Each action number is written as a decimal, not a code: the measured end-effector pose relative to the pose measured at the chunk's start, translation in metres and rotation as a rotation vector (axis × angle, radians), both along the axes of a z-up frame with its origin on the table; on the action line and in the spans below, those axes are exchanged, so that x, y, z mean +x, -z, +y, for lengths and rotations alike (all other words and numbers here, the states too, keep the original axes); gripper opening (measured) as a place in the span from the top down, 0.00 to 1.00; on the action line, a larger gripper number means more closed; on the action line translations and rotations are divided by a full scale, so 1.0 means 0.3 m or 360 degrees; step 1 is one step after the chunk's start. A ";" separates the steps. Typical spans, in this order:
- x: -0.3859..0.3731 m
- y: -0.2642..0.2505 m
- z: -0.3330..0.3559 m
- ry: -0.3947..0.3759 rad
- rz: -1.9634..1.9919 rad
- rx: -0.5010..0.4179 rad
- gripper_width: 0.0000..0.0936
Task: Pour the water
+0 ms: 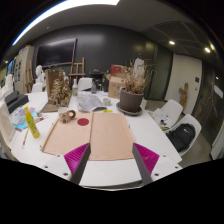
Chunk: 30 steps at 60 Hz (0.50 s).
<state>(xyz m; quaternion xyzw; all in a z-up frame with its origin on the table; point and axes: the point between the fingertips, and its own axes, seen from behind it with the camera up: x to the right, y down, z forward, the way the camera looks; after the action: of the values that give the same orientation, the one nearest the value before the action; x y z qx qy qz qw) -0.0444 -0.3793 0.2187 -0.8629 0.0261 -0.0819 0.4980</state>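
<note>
My gripper (111, 166) is open and empty, held above the near part of a white table (110, 172). Its magenta pads (75, 158) stand wide apart, with only the table top and the near end of a tan mat (111, 135) between them. A yellow bottle (32, 123) stands far off beyond the left finger. A dark container (97, 80) stands at the far end of the table; I cannot tell what it is. A small round red thing (83, 121) lies on the table left of the mat.
A second tan mat (67, 134) lies left of the first. A potted plant (131, 95) stands at the far right of the table, and a dried bouquet (59, 90) at the far left. White chairs (183, 130) stand to the right.
</note>
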 end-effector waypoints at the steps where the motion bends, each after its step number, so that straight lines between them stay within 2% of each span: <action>1: -0.006 0.001 0.000 -0.0007 0.0001 -0.0001 0.08; 6: -0.072 0.007 0.008 -0.0055 0.0019 -0.0007 0.08; 15: -0.351 0.055 0.015 -0.0135 0.0036 -0.0001 0.08; 30: -0.893 0.169 0.079 -0.0344 0.0103 0.0050 0.08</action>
<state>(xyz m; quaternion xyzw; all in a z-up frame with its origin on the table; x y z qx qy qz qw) -0.3124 -0.3557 0.1680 -0.8549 -0.0496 0.0006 0.5164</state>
